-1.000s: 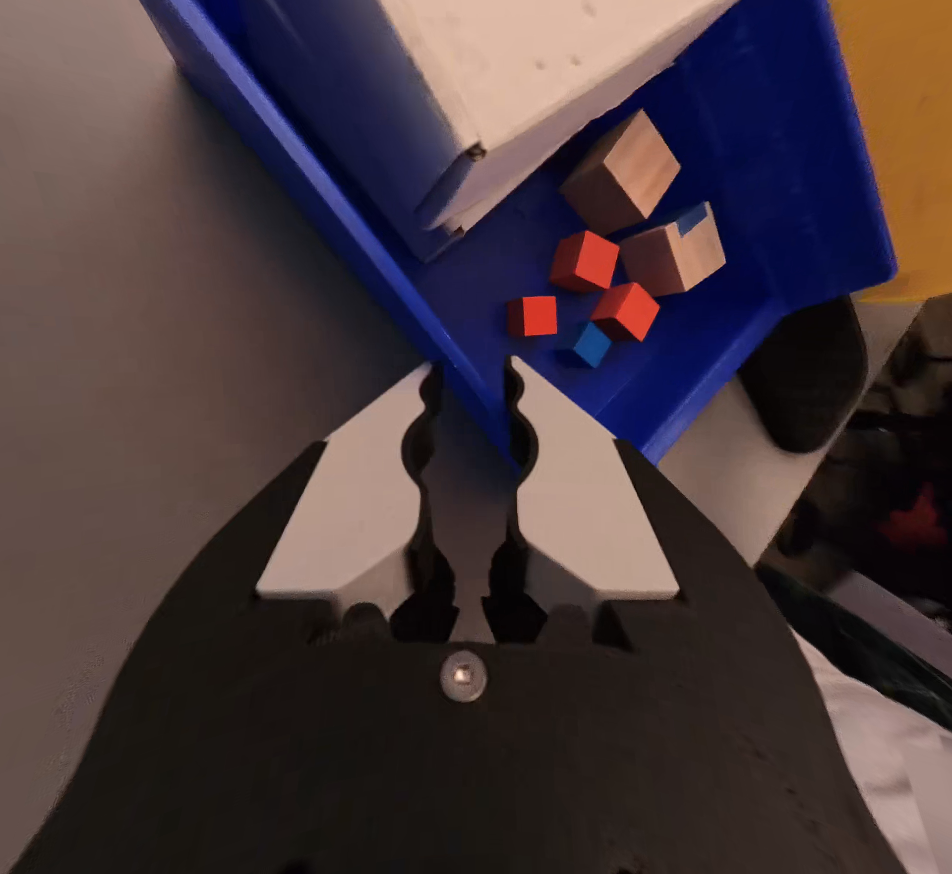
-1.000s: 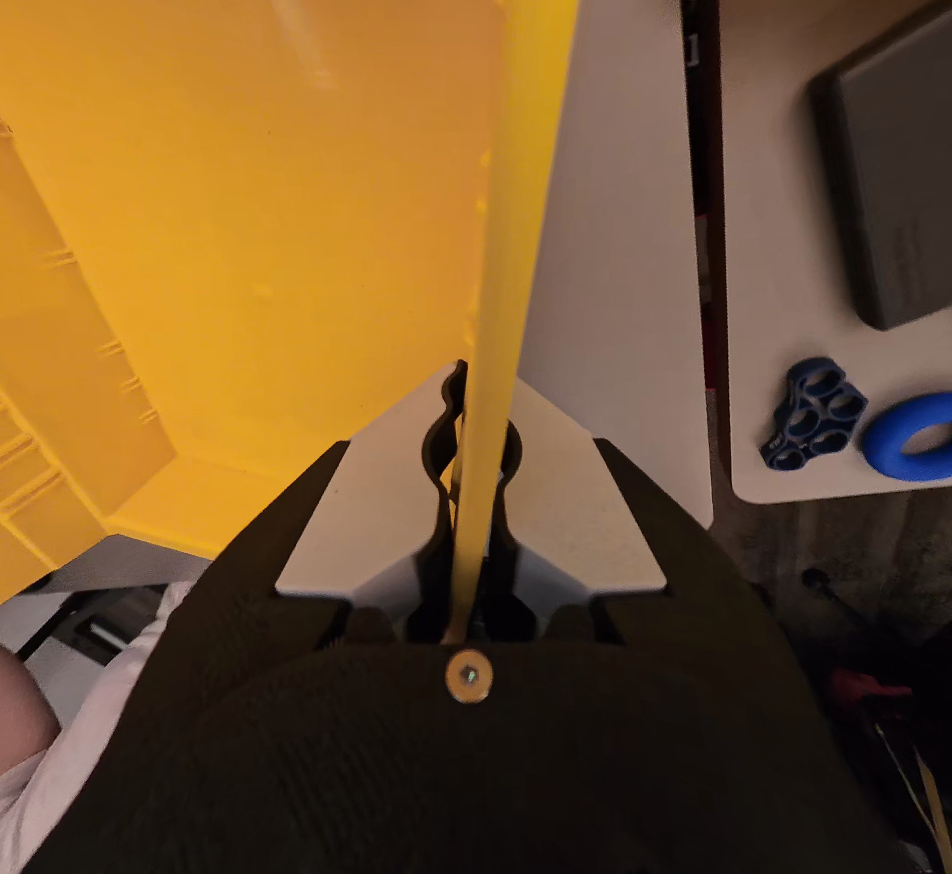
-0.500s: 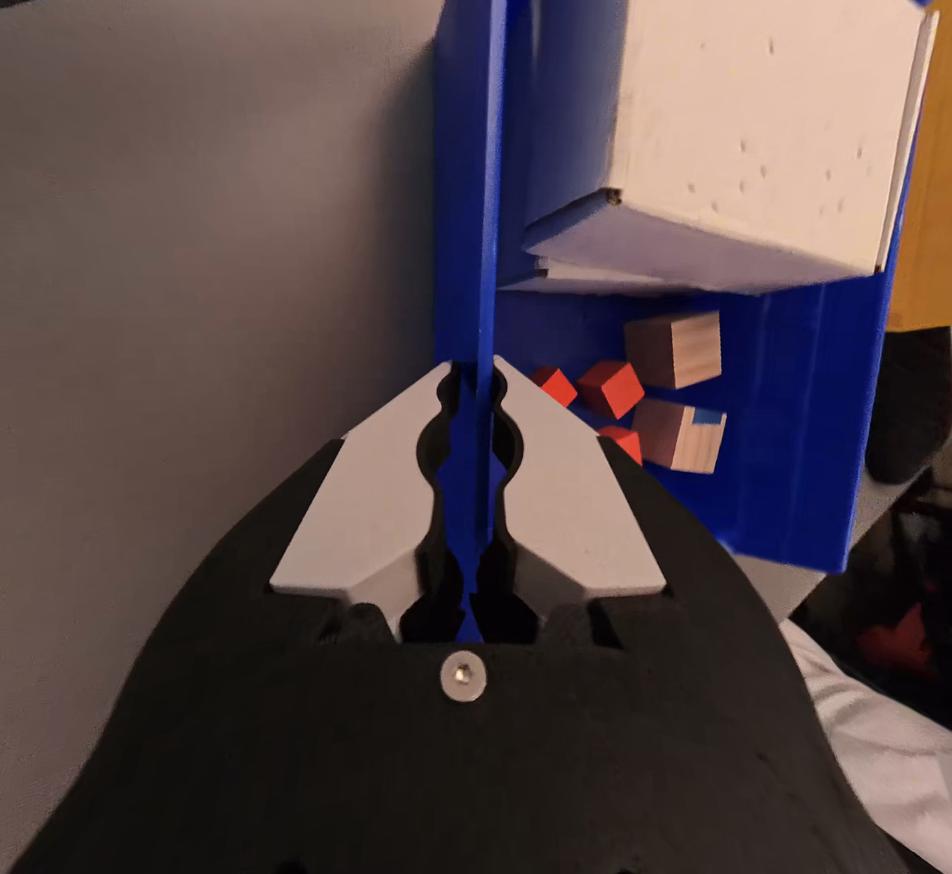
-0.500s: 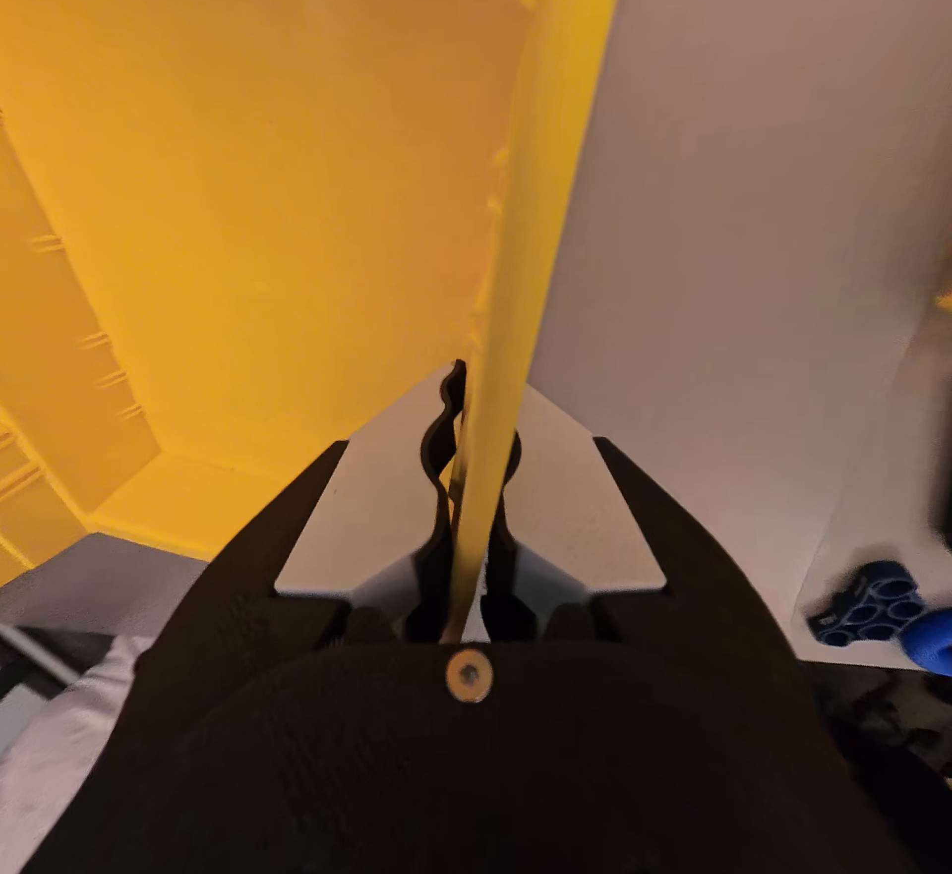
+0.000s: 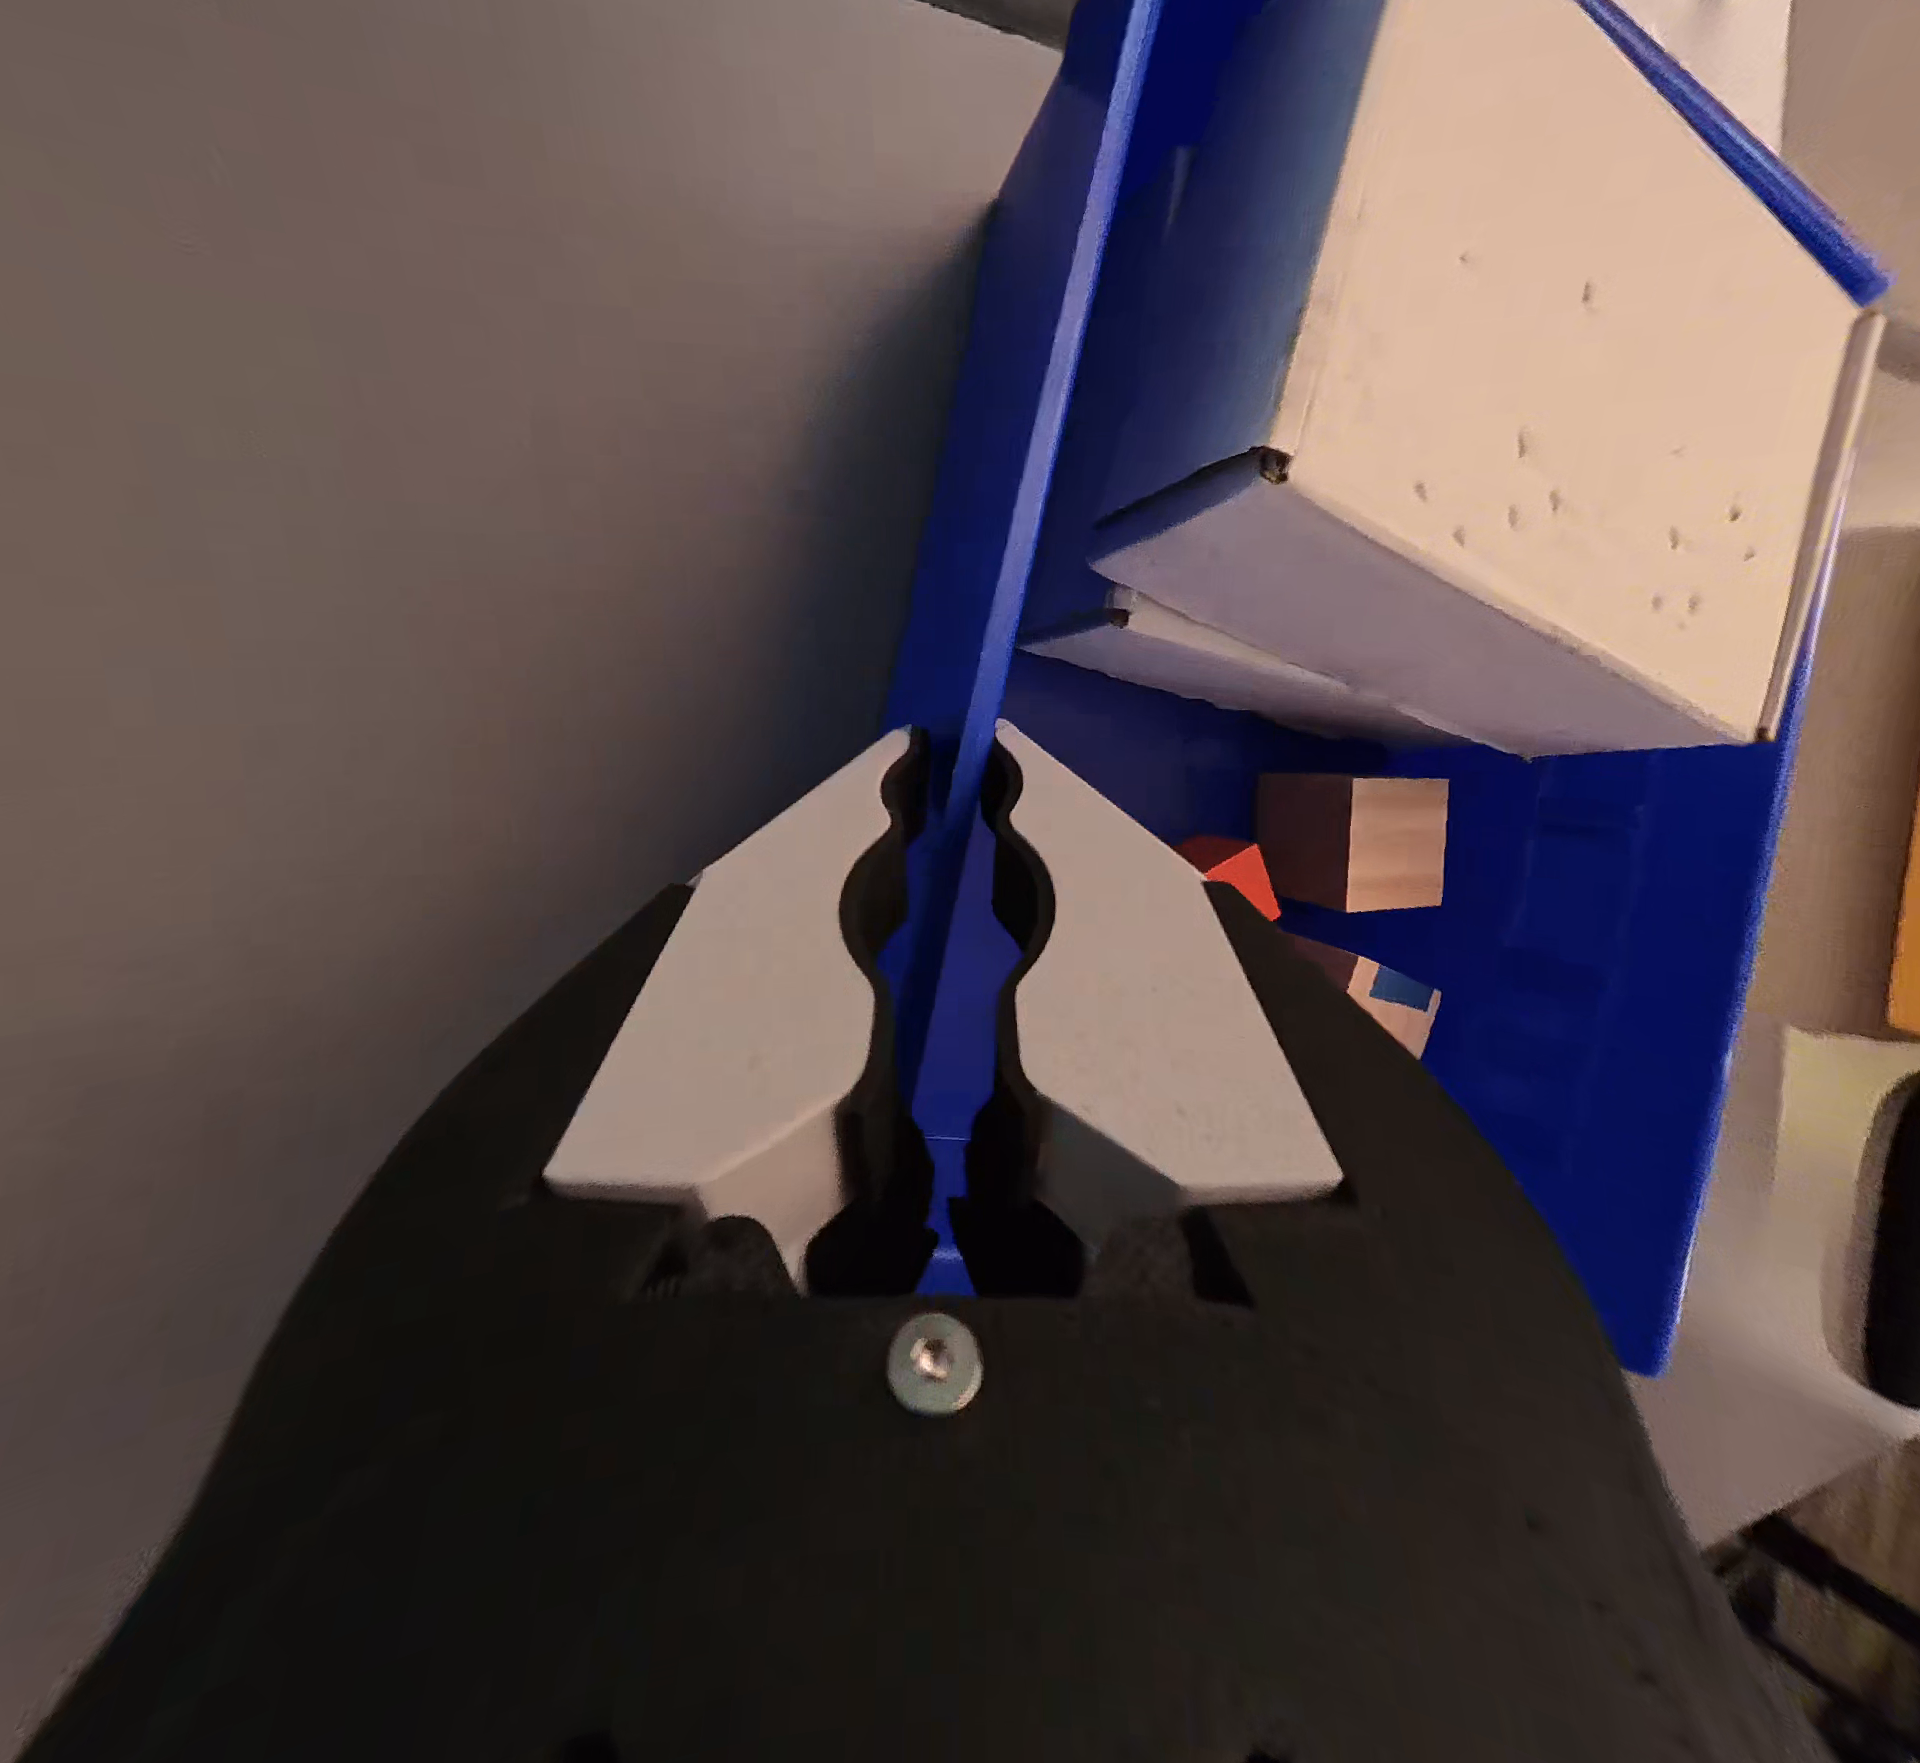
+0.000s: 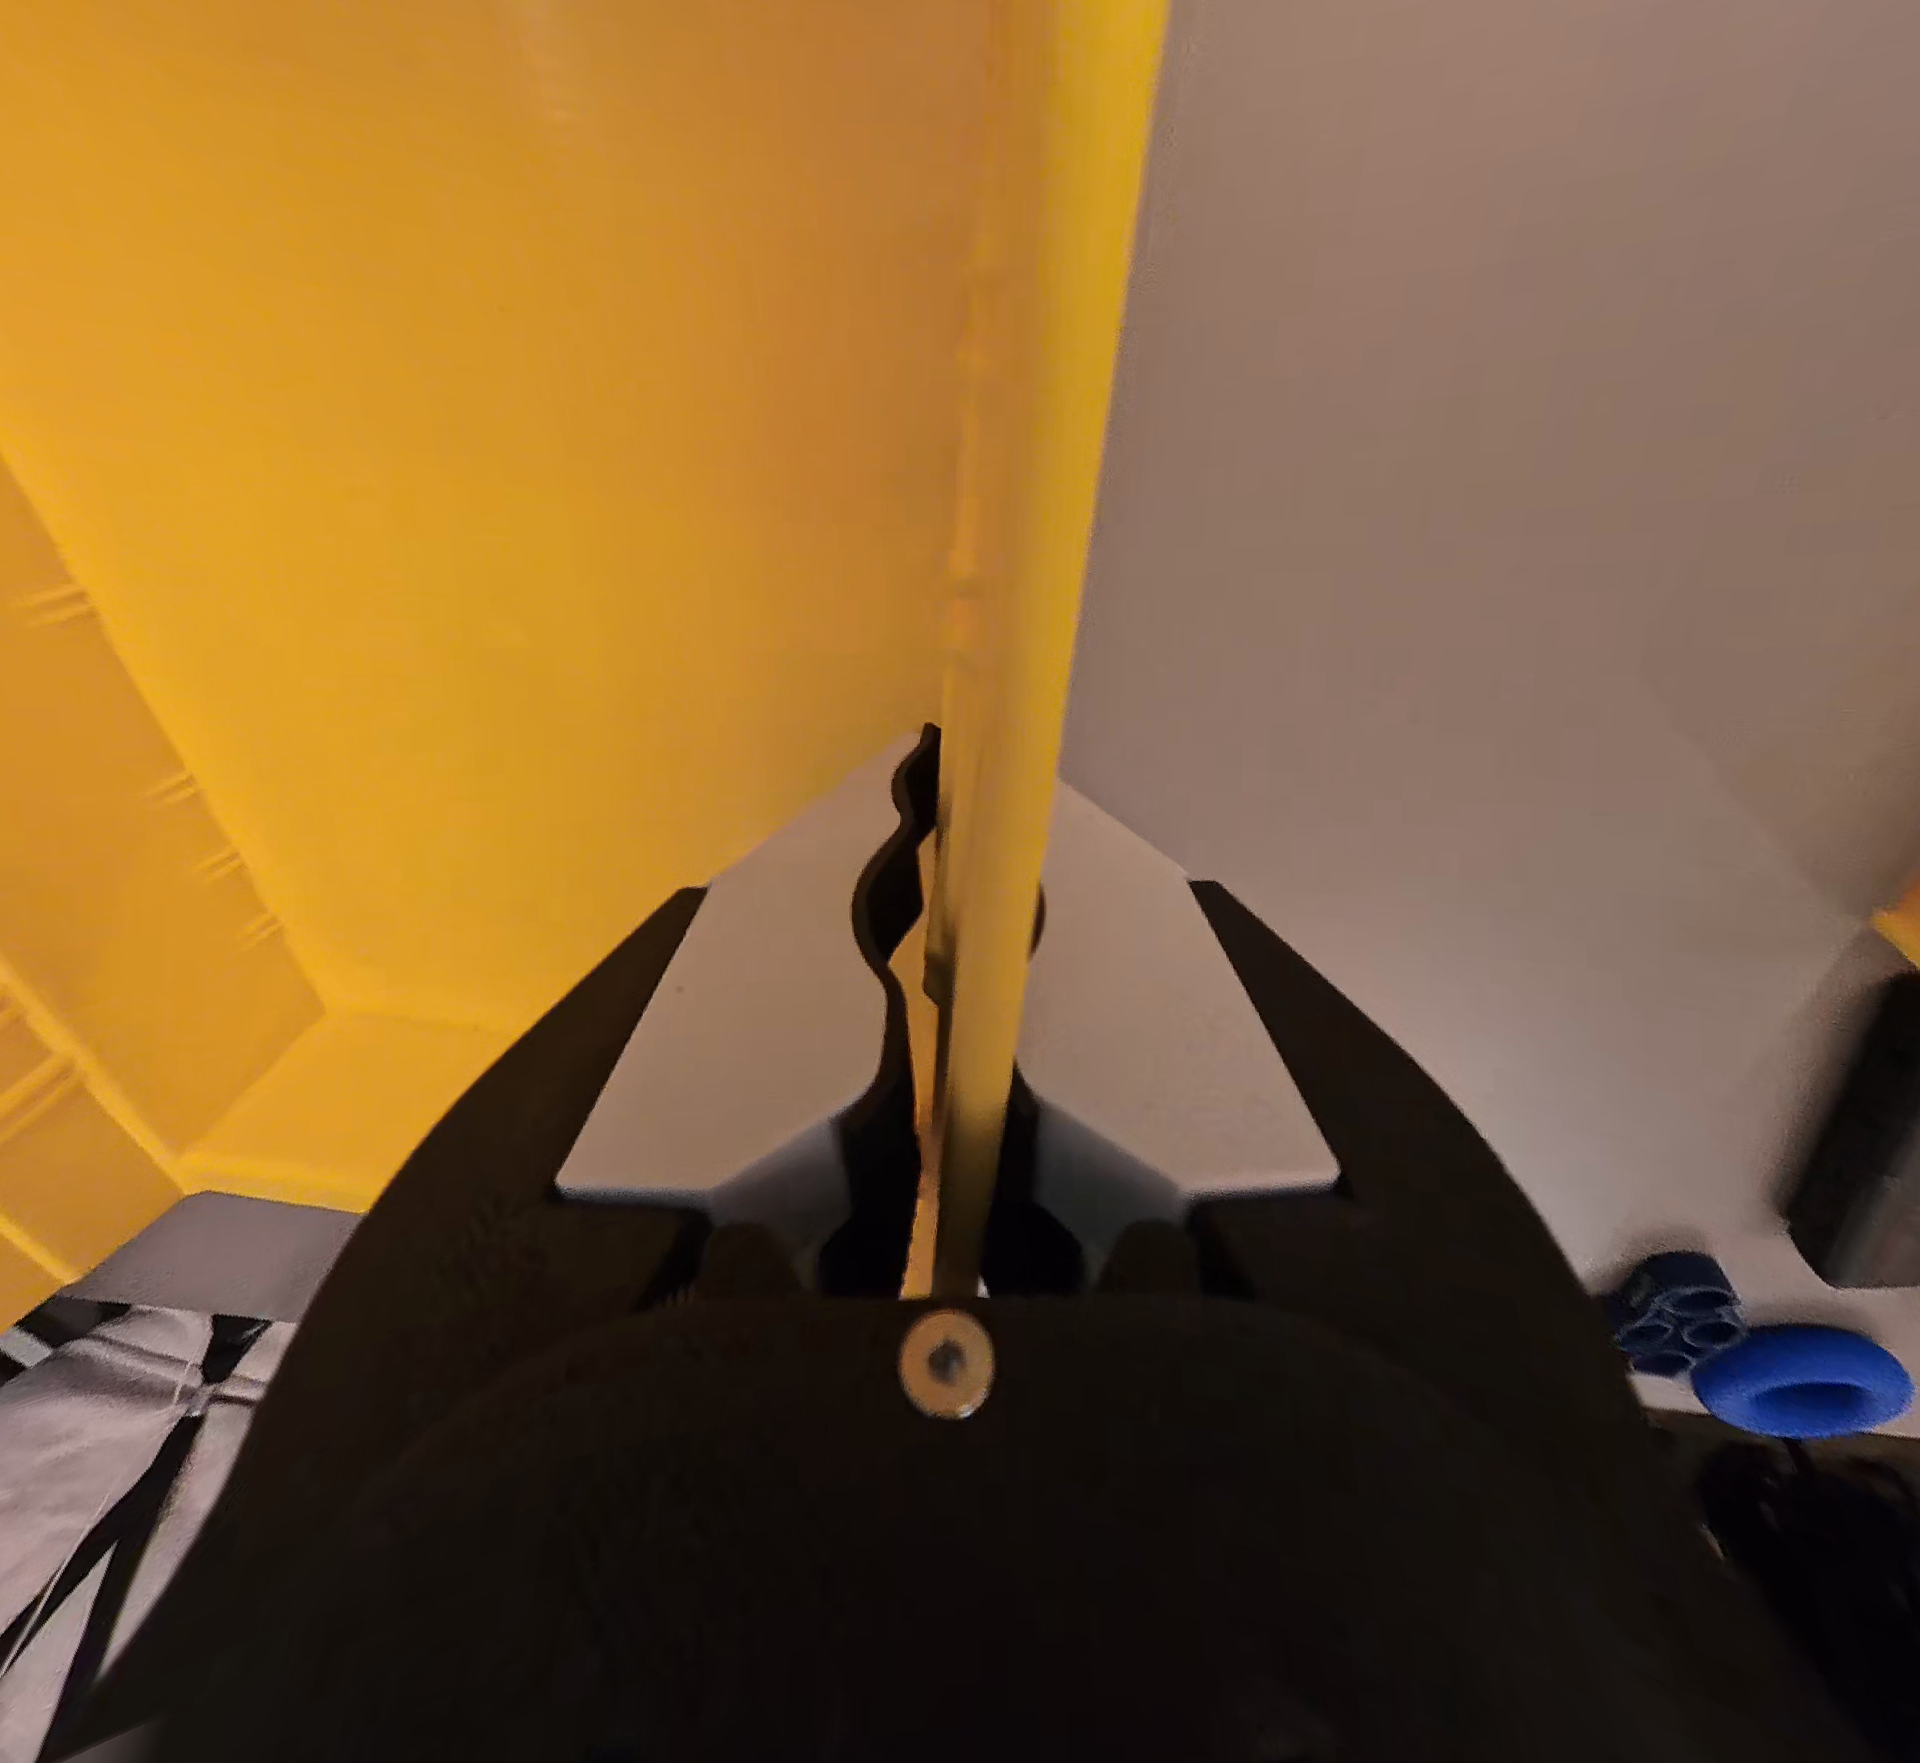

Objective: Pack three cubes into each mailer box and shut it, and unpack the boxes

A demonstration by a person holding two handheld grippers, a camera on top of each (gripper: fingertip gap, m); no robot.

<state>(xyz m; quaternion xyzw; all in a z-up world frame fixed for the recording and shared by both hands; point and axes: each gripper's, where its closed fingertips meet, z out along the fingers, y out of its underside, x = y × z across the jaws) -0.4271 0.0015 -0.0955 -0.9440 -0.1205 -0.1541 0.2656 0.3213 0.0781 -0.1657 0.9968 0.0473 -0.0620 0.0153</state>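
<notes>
My left gripper (image 5: 954, 739) is shut on the left wall of a blue bin (image 5: 1049, 425). Inside the bin lie a closed white mailer box (image 5: 1538, 342), stacked on a second white box (image 5: 1226, 674), a wooden cube (image 5: 1361, 840), a red cube (image 5: 1242, 872) and a wooden cube with a blue patch (image 5: 1397, 1012), partly hidden by my right finger. My right gripper (image 6: 982, 739) is shut on the right wall of a yellow bin (image 6: 1060, 363). The yellow bin's inside (image 6: 520, 311) shows no boxes or cubes.
Both bins rest on a grey table (image 5: 416, 466), which also shows in the right wrist view (image 6: 1507, 363). At the right stand a blue ring (image 6: 1803, 1391), a dark blue block with holes (image 6: 1678, 1313) and a dark flat object (image 6: 1870, 1121). White cloth (image 6: 114, 1401) lies below left. One gripper's finger ends stand about 75 centimetres off the other's.
My left gripper moved onto the blue bin's wall and shut on it, and the bin has swung in view. My right gripper kept its hold on the yellow bin's wall, which shifted against the table.
</notes>
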